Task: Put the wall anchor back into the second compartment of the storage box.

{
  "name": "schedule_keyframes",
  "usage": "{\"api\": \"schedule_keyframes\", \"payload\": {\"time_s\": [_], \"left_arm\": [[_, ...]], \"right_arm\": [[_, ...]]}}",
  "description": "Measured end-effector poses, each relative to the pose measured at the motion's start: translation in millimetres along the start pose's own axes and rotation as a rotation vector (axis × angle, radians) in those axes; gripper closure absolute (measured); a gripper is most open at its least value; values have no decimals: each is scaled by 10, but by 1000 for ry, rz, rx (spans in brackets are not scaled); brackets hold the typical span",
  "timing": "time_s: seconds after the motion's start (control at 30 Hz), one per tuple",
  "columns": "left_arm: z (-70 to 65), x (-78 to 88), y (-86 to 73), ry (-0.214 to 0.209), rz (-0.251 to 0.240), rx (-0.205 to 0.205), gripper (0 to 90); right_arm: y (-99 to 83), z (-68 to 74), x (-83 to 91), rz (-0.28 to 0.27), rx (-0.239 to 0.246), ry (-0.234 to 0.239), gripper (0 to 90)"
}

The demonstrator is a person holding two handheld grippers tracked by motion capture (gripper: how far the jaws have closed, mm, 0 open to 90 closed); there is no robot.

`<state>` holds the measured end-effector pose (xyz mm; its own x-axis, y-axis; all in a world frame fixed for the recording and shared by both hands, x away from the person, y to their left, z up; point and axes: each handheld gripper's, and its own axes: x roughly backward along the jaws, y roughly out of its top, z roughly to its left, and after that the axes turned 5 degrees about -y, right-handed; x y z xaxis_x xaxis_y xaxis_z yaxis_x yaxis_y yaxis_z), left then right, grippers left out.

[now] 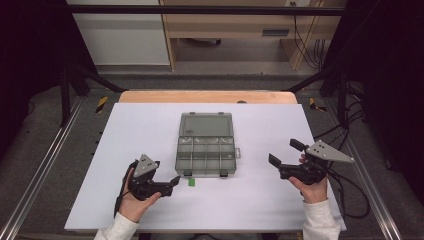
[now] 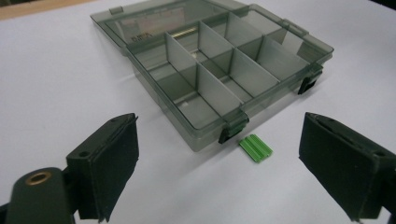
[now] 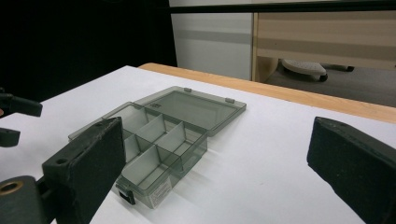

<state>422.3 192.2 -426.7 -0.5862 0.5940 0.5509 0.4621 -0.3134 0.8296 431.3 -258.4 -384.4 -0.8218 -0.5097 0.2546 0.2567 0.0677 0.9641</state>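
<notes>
Open box (image 1: 205, 144) mid-surface (image 1: 135, 125), green clip (image 2: 255, 148) just beside its front latch. Left hand-held gripper (image 1: 173, 182) and right hand-held gripper (image 1: 285, 154): both agape, empty. Best straddling the clip squarely before closing.

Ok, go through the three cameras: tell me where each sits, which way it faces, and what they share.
High view: above the person's side, facing forward and down on the white table; both hands hold tongs, left, right.
Left gripper view: low on the left tongs, facing the open organizer box and green piece.
Right gripper view: on the right tongs, facing the box from its right.
Shared: the box.
</notes>
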Motion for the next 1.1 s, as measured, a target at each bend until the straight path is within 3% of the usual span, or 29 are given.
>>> {"api": "schedule_keyframes", "payload": {"time_s": [0.37, 0.6, 1.1], "left_arm": [[-150, -204, -91, -3, 75, 34, 235], [-186, -330, -147, 6, 95, 71, 310], [-259, -535, -163, 16, 126, 114, 575]], "right_arm": [[-9, 9, -21, 8, 3, -2, 47], [-11, 11, -26, 11, 2, -1, 46], [-17, 16, -42, 17, 3, 0, 46]]}}
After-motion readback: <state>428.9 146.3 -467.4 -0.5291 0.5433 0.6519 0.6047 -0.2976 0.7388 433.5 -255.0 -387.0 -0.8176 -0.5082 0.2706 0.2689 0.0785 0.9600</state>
